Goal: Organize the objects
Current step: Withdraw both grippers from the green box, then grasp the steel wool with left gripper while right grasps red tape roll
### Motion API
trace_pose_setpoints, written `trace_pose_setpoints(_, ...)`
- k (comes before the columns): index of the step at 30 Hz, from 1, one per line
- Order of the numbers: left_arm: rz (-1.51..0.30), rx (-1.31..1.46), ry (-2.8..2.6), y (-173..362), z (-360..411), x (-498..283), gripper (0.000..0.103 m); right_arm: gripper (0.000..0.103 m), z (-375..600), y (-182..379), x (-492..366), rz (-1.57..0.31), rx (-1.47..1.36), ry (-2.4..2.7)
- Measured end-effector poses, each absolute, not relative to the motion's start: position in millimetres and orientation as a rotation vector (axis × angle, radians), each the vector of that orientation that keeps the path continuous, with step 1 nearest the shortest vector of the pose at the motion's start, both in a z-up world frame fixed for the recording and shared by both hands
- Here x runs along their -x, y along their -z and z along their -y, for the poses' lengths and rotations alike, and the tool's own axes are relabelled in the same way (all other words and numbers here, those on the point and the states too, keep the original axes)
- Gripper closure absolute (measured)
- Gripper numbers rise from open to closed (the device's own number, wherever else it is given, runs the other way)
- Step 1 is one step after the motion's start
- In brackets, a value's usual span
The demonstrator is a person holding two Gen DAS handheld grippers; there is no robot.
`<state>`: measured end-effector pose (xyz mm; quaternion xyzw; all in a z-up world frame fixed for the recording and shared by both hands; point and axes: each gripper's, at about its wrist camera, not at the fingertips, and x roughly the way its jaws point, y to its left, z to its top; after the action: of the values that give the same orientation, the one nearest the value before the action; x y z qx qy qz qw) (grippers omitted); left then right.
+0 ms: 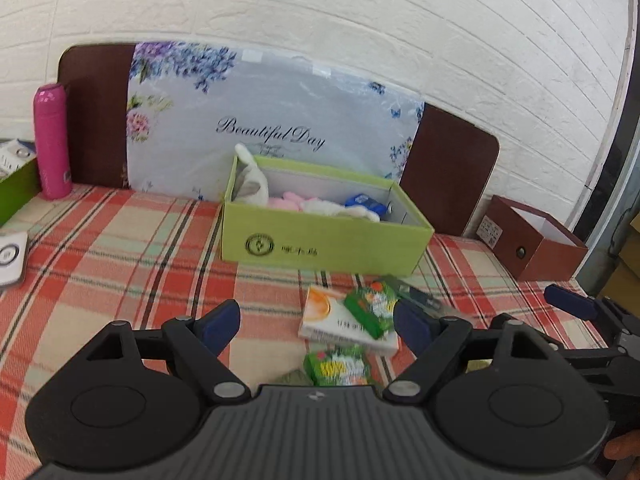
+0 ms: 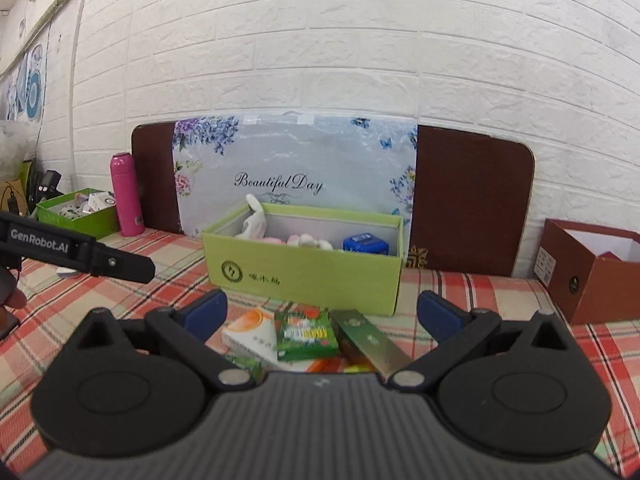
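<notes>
A heap of small packs lies on the plaid cloth in front of an open green box (image 1: 320, 246) (image 2: 304, 276) that holds plush toys and a blue item. The heap has a white-and-orange box (image 1: 326, 322) (image 2: 248, 334), a green packet (image 1: 370, 312) (image 2: 306, 334), a second green packet (image 1: 336, 366) and a long dark-green box (image 2: 370, 342). My left gripper (image 1: 316, 326) stands open just short of the heap, nothing between its fingers. My right gripper (image 2: 322, 316) is open wide over the same heap, touching nothing.
A pink bottle (image 1: 50, 140) (image 2: 126, 196) and a second green box (image 2: 76, 212) stand at the far left. An open brown box (image 1: 532, 240) (image 2: 592, 272) sits at the right. A floral board leans on the white brick wall behind. The left tool's black body (image 2: 80, 254) crosses the right wrist view.
</notes>
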<state>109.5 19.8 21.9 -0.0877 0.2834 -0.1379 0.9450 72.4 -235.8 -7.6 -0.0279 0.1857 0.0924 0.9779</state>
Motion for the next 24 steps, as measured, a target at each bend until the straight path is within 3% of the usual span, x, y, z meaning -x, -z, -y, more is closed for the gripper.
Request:
trace_pose_setpoints(10, -0.681, 0.141, 0.302, 24.7, -9.8, -73.6, 0.016, 0.0, 231.7, 71.5, -14.8, -0.507, 0.043, -0.161)
trace_pose_setpoints(19, -0.697, 0.11, 0.418, 36.4, 2.0, -75.9, 0.017, 0.007, 228.0, 94.2, -51.5, -0.525, 0.151, -0.191)
trace_pose_setpoints(21, -0.692, 0.106, 0.438, 36.9, 5.9, -82.7, 0.019, 0.015, 232.3, 100.5, -61.9, -0.547, 0.137, -0.203)
trace_pose_setpoints(23, -0.691, 0.1, 0.451, 38.6, 11.5, -92.1, 0.022, 0.05, 236.0, 104.2, -66.1, -0.595, 0.114, -0.225)
trace_pose_setpoints(24, -0.695, 0.091, 0.454, 40.0, 14.7, -97.1, 0.024, 0.055, 237.1, 104.6, -64.1, -0.613, 0.106, -0.219)
